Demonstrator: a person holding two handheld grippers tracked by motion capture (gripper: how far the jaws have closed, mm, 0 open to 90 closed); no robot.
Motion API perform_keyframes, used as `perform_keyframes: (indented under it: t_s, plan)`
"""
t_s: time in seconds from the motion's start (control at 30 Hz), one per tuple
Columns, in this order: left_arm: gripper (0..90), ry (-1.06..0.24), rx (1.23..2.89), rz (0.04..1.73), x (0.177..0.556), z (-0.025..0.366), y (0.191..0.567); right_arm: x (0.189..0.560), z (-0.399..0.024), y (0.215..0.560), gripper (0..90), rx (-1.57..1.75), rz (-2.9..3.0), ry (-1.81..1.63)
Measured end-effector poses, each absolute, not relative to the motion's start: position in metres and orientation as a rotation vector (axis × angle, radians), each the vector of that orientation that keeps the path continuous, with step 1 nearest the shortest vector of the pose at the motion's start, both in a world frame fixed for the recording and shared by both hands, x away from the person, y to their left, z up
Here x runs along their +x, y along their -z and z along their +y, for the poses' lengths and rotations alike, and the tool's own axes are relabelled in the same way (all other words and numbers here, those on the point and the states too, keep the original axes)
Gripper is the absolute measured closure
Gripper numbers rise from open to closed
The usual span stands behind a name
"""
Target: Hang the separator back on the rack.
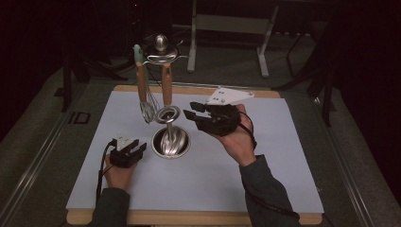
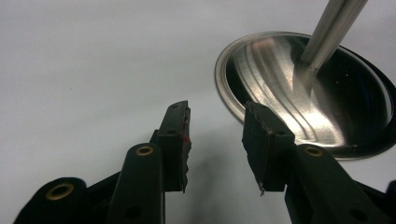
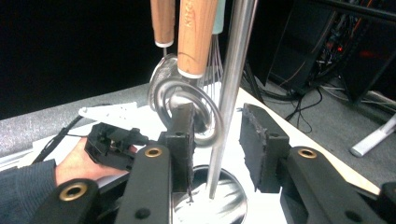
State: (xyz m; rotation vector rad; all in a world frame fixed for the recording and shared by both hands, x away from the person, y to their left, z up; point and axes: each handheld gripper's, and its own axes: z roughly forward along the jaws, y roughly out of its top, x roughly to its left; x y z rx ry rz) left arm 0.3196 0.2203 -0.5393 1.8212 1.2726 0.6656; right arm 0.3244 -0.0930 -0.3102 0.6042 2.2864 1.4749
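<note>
Black rubber-padded fingers [image 3: 181, 140] of the right gripper [image 3: 215, 140] stand apart, clamped on nothing — the stand's upright polished steel pole [image 3: 229, 93] runs between them. Just beyond hangs a wooden-handled utensil with a round steel ring head [image 3: 189, 109] that seems to touch the left pad, beside a second wooden handle [image 3: 163, 21] and a wire whisk [image 1: 148, 109]. The left gripper [image 2: 215, 140], fingers likewise parted and empty, rests on the pale desk [image 2: 93, 56] just beside the stand's round mirror-bright steel base [image 2: 280, 88]. My worry: closing now would catch the pole instead of a handle — or nudge the top-heavy stand over, as nothing steadies its base. A bumped utensil could also swing off its hook.
</note>
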Motion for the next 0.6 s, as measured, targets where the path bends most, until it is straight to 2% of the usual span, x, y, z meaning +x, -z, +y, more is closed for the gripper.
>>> perform_keyframes:
  t_s: [0.6]
  plan:
    - [61.3,-0.667,1.822,1.273,0.32,0.22,0.539,0.336,-0.12,0.337,63.4,0.689,2.348,-1.389]
